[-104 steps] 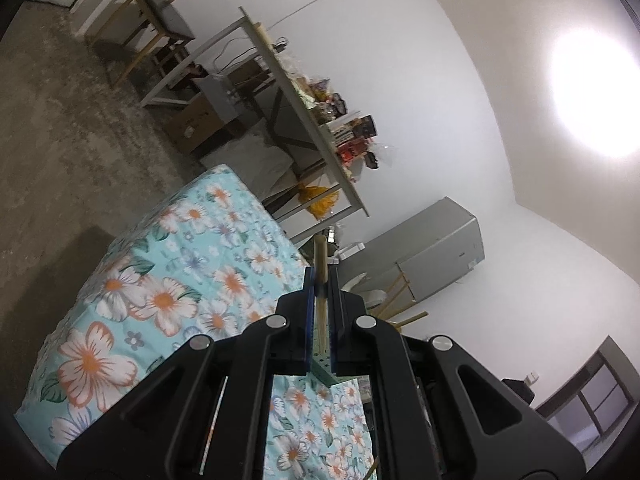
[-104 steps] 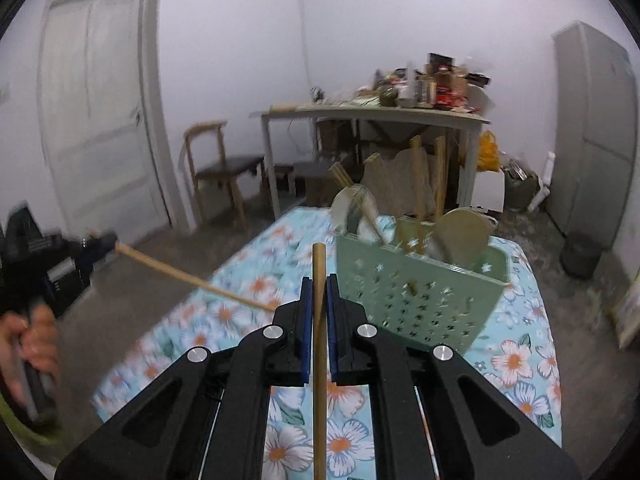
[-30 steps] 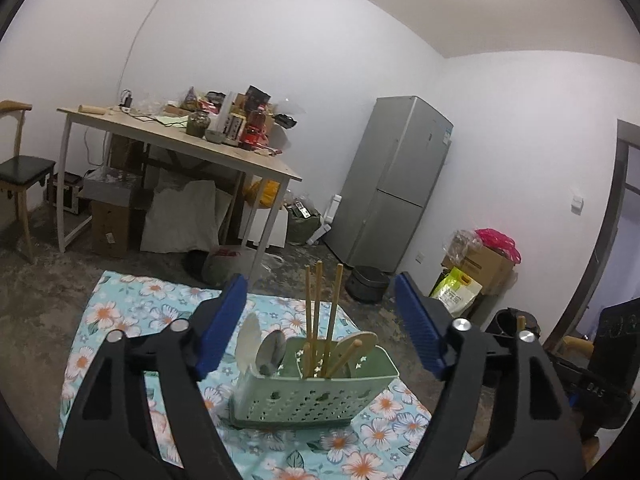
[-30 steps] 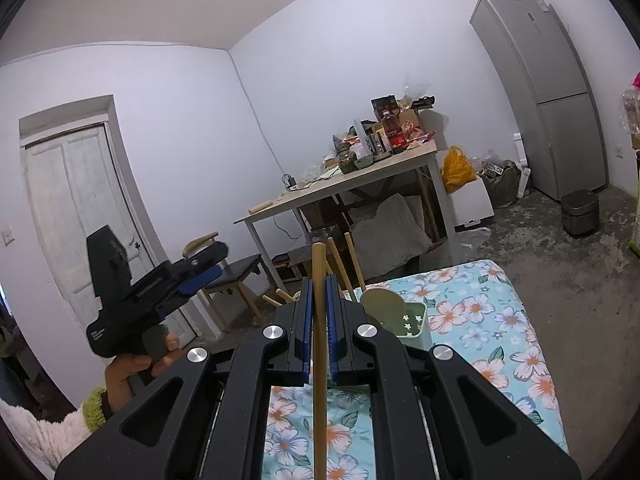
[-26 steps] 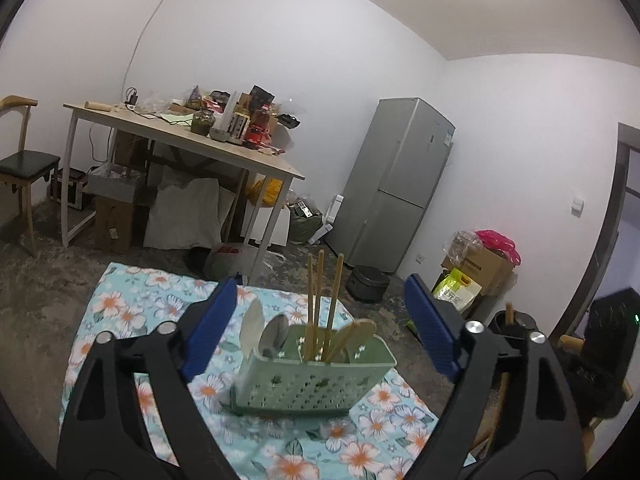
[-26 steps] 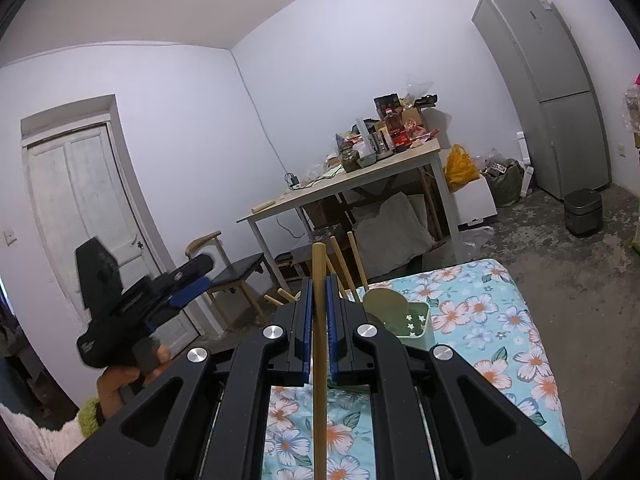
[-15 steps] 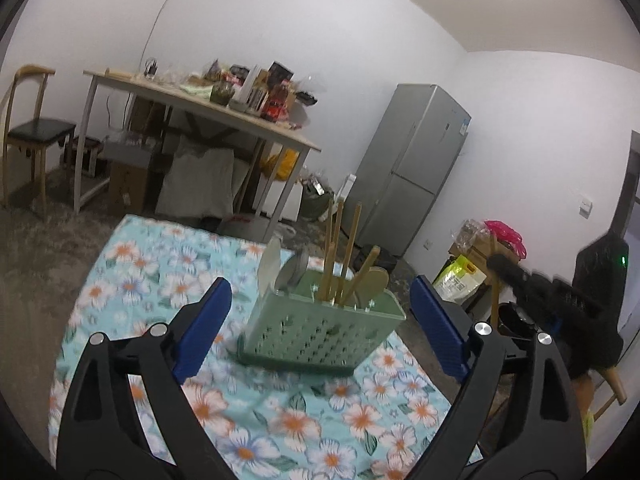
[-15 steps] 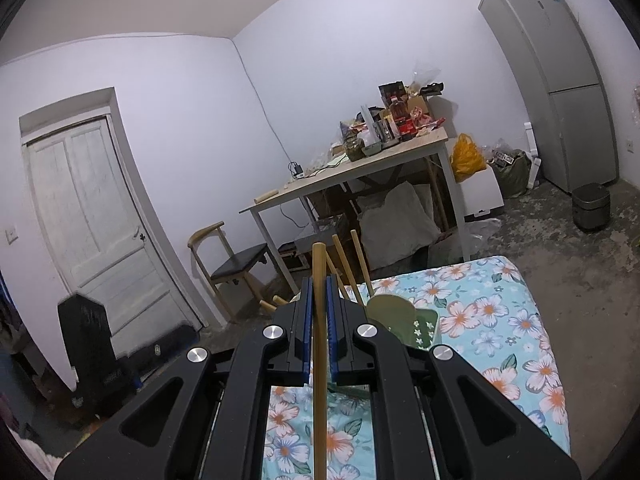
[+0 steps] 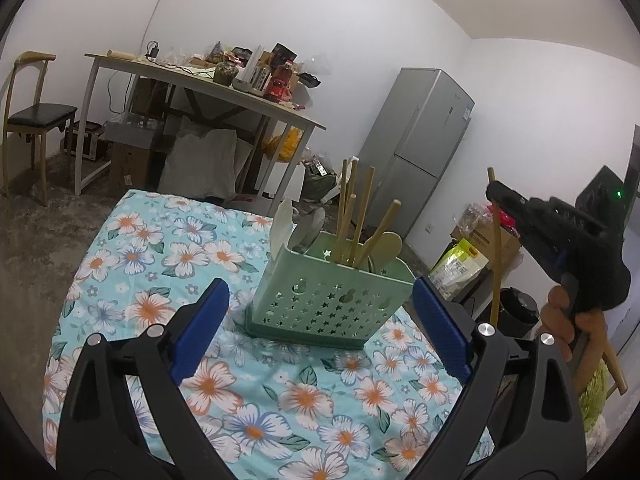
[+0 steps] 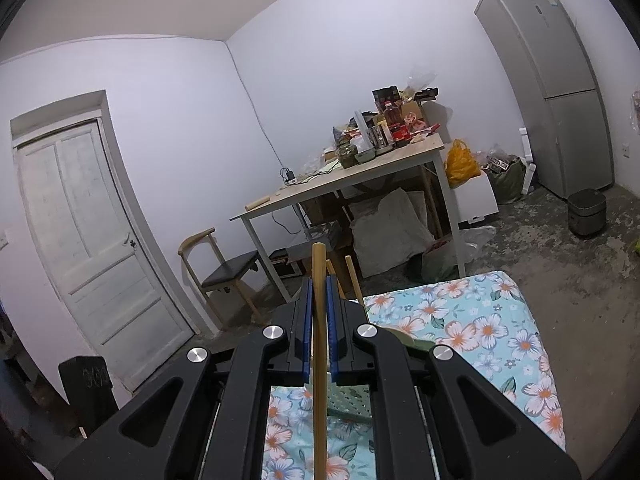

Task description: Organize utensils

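Since the earlier frame my left gripper (image 9: 320, 320) has just been opening, jaws wide and empty, framing the green utensil caddy (image 9: 332, 296) on the floral cloth (image 9: 160, 248); my right gripper (image 10: 319, 320) clamps one chopstick (image 10: 319, 360) upright for insertion.

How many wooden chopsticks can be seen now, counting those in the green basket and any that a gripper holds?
5. Four stand upright in the green basket. One chopstick is clamped in the right gripper. Others may be hidden inside the basket.
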`<state>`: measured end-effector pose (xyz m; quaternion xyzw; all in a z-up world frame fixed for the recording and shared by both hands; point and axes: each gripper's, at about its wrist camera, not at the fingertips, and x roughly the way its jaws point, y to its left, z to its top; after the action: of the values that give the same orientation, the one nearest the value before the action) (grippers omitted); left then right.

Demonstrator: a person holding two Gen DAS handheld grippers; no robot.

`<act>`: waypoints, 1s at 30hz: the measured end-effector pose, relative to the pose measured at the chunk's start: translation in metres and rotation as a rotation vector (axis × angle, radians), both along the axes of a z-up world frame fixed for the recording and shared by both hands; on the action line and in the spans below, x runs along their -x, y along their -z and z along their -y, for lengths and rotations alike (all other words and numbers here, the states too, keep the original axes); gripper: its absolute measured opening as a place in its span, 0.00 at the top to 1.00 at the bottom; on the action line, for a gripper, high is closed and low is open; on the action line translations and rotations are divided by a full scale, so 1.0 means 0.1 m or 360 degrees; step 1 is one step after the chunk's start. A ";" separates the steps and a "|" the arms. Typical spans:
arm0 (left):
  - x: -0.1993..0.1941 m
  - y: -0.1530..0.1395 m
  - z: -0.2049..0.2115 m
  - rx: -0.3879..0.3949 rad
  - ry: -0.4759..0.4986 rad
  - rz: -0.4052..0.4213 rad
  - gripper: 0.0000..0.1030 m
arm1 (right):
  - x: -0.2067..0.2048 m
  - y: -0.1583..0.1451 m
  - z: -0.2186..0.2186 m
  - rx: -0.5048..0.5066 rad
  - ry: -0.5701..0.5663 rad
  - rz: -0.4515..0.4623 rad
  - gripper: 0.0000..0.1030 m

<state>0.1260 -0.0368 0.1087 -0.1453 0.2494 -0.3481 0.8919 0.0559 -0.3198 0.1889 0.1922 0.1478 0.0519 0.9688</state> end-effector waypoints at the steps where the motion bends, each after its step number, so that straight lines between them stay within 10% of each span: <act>1: -0.01 0.01 -0.01 -0.0001 0.0003 -0.0002 0.14 | -0.02 0.00 -0.01 0.0000 -0.0001 -0.0003 0.93; 30: -0.15 0.24 -0.23 -0.0042 -0.0074 -0.0112 0.12 | -0.35 0.08 -0.15 -0.0031 -0.0087 0.0001 0.93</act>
<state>0.1413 -0.0133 0.0842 -0.1515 0.2816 -0.3188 0.8922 0.0907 -0.3048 0.1812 0.1976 0.1521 0.0799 0.9651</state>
